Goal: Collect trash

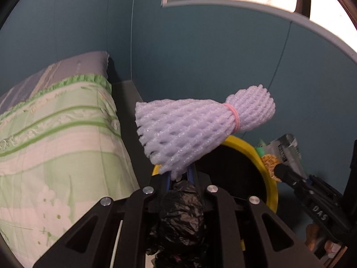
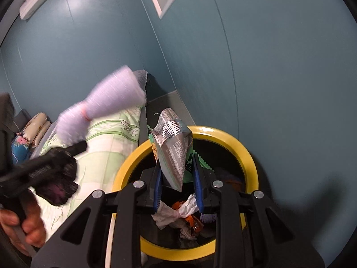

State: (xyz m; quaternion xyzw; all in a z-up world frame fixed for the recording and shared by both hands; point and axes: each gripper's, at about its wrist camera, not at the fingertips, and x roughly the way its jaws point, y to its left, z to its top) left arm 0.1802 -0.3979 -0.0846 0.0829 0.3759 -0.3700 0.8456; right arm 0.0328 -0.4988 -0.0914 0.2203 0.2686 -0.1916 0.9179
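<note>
My left gripper (image 1: 180, 174) is shut on a lilac foam fruit net (image 1: 200, 125) tied with a pink band. A crumpled black plastic bag (image 1: 180, 214) sits wedged between its fingers behind the net. Just beyond the net is the yellow-rimmed bin (image 1: 270, 178). In the right wrist view my right gripper (image 2: 177, 169) is shut on a silver snack wrapper (image 2: 174, 147), held upright above the bin (image 2: 223, 134). Crumpled tissue (image 2: 176, 214) and orange scraps lie inside the bin. The left gripper (image 2: 75, 147) with the blurred net (image 2: 107, 100) is to the left of the bin.
A bed with a green and white quilt (image 1: 55, 145) stands close on the bin's left. Teal walls (image 2: 279, 78) form a corner behind the bin. Pillows (image 2: 35, 122) lie at the far end of the bed. A person's hand (image 2: 26, 227) grips the left tool.
</note>
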